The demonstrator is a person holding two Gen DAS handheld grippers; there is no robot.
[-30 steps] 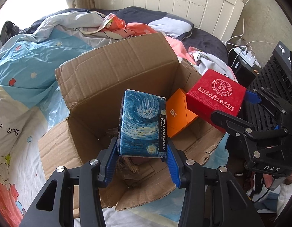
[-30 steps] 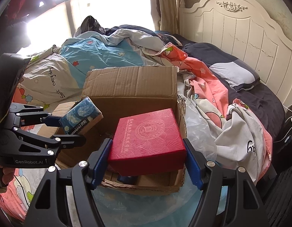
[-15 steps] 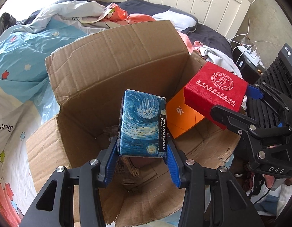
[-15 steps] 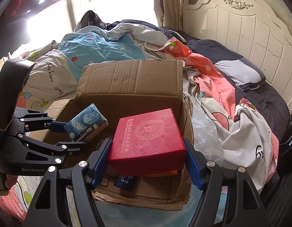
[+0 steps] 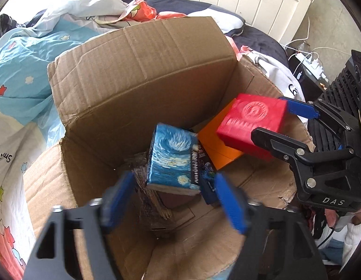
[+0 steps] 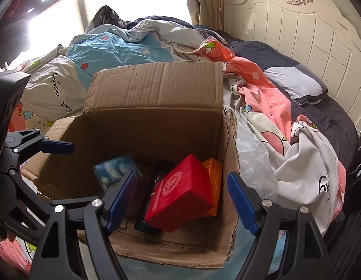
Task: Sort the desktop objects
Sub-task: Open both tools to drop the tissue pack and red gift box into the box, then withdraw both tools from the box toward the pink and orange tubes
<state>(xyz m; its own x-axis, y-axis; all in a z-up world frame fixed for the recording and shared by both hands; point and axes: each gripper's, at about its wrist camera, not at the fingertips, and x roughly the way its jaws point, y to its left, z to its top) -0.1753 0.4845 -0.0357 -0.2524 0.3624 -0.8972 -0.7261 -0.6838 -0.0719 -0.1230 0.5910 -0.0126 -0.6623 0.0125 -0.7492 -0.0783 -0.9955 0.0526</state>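
Note:
An open cardboard box (image 5: 143,70) (image 6: 157,107) stands on the bed. My left gripper (image 5: 173,200) is open above the box; the blue starry-night box (image 5: 171,158) is free between its jaws, blurred, inside the box, and also shows in the right wrist view (image 6: 117,170). My right gripper (image 6: 180,200) is open; the red box (image 6: 180,193) (image 5: 250,121) is free below it, tilted inside the cardboard box against an orange box (image 6: 214,177) (image 5: 217,140). A dark blue item (image 6: 154,186) lies beside the red box.
Rumpled bedding (image 6: 110,51) surrounds the cardboard box. A white headboard (image 6: 297,30) stands at the right. A clear plastic bag (image 6: 253,158) lies right of the box. A power strip with cables (image 5: 309,63) and a black device (image 5: 344,88) sit by the wall.
Both grippers have opened over the cardboard box. The starry-night box and the red box have left the jaws and dropped into the box.

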